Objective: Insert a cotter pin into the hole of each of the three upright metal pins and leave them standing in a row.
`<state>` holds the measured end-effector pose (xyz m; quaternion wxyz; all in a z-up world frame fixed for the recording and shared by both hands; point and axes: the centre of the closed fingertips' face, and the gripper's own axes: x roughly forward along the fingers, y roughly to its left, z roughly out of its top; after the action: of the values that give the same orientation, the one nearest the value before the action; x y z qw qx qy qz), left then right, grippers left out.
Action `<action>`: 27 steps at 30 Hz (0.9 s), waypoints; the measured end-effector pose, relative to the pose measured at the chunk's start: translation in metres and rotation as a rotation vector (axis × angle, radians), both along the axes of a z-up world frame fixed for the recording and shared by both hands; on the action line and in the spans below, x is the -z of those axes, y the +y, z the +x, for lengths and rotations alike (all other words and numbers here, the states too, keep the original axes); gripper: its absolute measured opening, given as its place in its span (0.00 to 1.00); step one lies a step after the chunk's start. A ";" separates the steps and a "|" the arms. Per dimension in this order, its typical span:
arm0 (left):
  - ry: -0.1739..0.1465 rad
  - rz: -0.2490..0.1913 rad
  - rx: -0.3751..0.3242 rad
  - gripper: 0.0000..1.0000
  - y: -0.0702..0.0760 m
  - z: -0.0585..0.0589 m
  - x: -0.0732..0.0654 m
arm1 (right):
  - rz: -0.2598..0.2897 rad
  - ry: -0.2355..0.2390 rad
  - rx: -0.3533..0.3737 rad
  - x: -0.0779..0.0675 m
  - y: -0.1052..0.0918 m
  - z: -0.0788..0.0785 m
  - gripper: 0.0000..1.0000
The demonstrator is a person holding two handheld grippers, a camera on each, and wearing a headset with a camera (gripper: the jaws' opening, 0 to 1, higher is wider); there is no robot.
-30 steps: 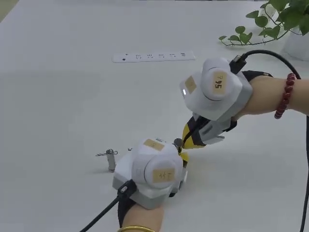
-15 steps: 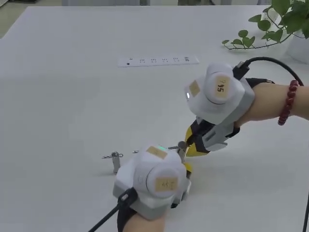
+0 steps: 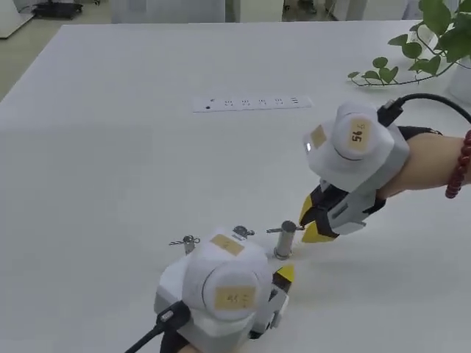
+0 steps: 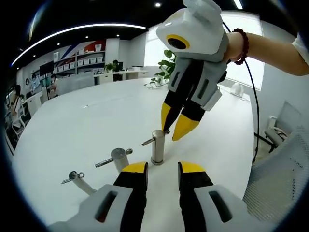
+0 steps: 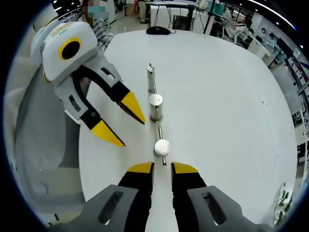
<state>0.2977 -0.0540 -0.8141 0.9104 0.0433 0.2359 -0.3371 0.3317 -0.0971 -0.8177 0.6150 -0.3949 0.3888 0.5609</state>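
The left claw (image 4: 162, 169) has backed off toward the person. A second ago it sat over the work; now it hangs released with its jaws apart and nothing between them. Just ahead of it the nearest metal pin (image 4: 158, 147) stands upright and free on the counter (image 3: 110, 147), with a cotter pin (image 4: 147, 142) sticking out through its top. The right claw (image 4: 176, 124) has lifted a little too. Its tips point down beside the cotter pin's other end, slightly parted, and appear to pinch nothing (the right gripper view shows bare counter in the gap).

Beyond that, the middle pin (image 4: 120, 155) and the far pin (image 4: 79, 180) each seem to carry a cotter pin as well, and the three stand in a line. Farther off lies a power strip (image 3: 254, 104). With both claws letting go, the third insertion looks finished, so the task is likely all but done.
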 end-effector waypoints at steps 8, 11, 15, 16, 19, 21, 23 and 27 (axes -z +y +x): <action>-0.016 -0.015 0.002 0.27 0.017 -0.009 -0.016 | 0.022 -0.005 0.036 -0.002 -0.003 0.002 0.15; -0.035 -0.009 -0.005 0.29 0.028 -0.011 -0.021 | 0.022 -0.007 0.041 -0.001 -0.003 0.002 0.14; -0.036 -0.002 -0.022 0.32 0.042 -0.012 -0.025 | 0.024 -0.020 0.016 0.000 -0.002 0.002 0.09; -0.037 0.001 -0.023 0.33 0.045 -0.013 -0.026 | 0.023 -0.020 0.017 0.000 -0.002 0.002 0.09; -0.036 -0.012 -0.040 0.35 0.053 -0.013 -0.029 | 0.030 -0.023 0.011 0.000 -0.001 0.003 0.06; -0.041 -0.014 -0.049 0.38 0.058 -0.013 -0.032 | 0.033 -0.021 0.016 0.000 0.000 0.003 0.06; -0.045 -0.018 -0.052 0.41 0.062 -0.014 -0.034 | 0.034 -0.020 0.015 0.000 0.001 0.003 0.05; -0.067 -0.012 -0.058 0.46 0.076 -0.016 -0.040 | 0.037 -0.023 0.016 0.000 0.002 0.004 0.05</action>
<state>0.2815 0.0222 -0.7741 0.9274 0.0420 0.2045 -0.3103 0.3358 -0.0951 -0.8173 0.6310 -0.3869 0.3746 0.5585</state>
